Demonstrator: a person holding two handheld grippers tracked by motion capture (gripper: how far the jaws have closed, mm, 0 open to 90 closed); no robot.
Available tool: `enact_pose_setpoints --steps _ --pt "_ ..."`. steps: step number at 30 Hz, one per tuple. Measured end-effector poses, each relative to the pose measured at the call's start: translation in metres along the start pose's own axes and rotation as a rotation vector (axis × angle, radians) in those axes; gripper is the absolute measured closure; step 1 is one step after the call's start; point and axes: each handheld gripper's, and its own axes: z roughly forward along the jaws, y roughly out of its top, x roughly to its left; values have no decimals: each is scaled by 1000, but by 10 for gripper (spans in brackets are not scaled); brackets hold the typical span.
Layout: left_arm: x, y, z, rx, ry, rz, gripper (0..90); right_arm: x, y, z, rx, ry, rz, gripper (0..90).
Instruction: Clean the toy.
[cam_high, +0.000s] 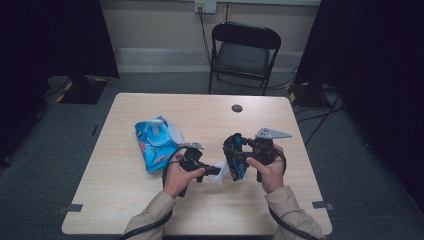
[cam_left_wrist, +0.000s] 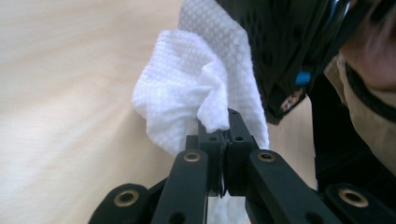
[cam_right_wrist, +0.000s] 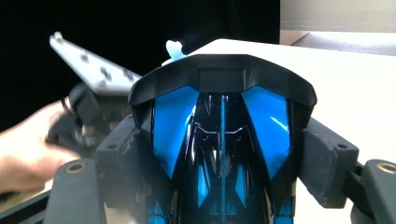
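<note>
Beyond the grippers, wipes pack (cam_high: 154, 141)

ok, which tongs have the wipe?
The left tongs, shut on the white wipe. The right tongs clamp the black-and-blue helmet-like object instead.

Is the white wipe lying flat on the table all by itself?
No, the white wipe is pinched in the shut jaws of the left gripper, bunched up and held right next to the black and blue helmet.
</note>
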Motion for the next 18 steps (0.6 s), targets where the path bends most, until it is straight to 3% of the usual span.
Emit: enact_pose_setpoints --steps 5,9,12,18 --pt "2 11 -20 -46 37 8 882 1 -6 -1 17 -1 0 255" --pt "0 19 -31 -85 43 13 882 2 -13 2 34 11 2 256" --pt "-2 22 -33 -101 38 18 882 3 -17 7 49 11 -3 256" --pt "-5 17 -19 -61 6 19 882 2 -19 10 52 4 5 256"
